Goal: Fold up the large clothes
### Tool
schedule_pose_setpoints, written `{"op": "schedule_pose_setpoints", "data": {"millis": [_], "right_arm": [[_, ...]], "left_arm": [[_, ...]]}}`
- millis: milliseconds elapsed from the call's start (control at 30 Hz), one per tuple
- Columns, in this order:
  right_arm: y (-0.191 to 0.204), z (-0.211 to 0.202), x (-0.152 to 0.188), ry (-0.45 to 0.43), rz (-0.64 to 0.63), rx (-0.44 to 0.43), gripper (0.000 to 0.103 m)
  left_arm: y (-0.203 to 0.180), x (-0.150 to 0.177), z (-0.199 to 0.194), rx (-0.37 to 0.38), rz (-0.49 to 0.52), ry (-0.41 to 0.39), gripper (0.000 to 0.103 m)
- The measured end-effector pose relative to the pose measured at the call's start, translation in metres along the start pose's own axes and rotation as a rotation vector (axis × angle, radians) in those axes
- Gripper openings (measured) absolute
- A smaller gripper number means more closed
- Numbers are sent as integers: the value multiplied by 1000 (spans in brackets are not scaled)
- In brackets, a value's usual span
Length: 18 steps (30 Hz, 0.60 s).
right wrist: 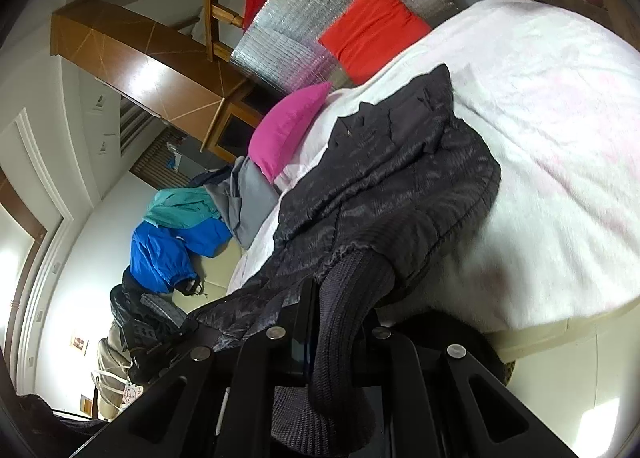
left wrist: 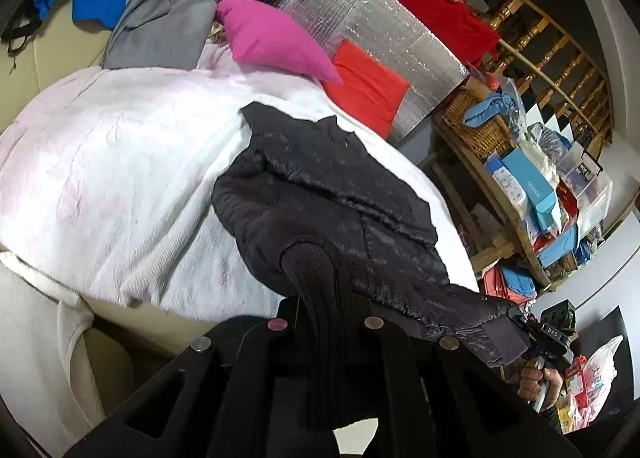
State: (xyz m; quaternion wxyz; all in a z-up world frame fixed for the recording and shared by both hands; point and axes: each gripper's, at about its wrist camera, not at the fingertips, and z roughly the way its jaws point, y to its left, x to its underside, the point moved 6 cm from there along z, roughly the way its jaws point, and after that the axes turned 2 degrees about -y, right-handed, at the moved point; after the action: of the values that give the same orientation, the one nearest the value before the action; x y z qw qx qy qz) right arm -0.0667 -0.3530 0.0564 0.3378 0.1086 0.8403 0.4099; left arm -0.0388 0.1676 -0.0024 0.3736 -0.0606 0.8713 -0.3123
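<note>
A black quilted jacket (left wrist: 332, 186) lies on the white blanket (left wrist: 120, 162), its lower part hanging off the near edge. My left gripper (left wrist: 320, 298) is shut on a ribbed knit cuff (left wrist: 312, 262) of the jacket. My right gripper (right wrist: 340, 314) is shut on the other ribbed cuff (right wrist: 352, 290), with the jacket (right wrist: 392, 178) stretching away over the blanket (right wrist: 560, 138). The right gripper also shows in the left wrist view (left wrist: 536, 334), holding the jacket's edge at the lower right.
A pink pillow (left wrist: 272, 38) and a red pillow (left wrist: 368, 90) lie at the blanket's far side by a silver foil panel (left wrist: 380, 22). Grey, blue and teal clothes (left wrist: 160, 26) are piled far left. A cluttered wooden shelf (left wrist: 520, 186) stands on the right.
</note>
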Motion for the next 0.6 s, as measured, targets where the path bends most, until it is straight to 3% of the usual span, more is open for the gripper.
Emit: {"op": "schedule_pose_setpoints", "data": {"millis": [600], "right_arm": [[34,31,-101,-111,-118,-26,12]], "left_arm": [[-39,-93,32,7,72,-146,9]]}}
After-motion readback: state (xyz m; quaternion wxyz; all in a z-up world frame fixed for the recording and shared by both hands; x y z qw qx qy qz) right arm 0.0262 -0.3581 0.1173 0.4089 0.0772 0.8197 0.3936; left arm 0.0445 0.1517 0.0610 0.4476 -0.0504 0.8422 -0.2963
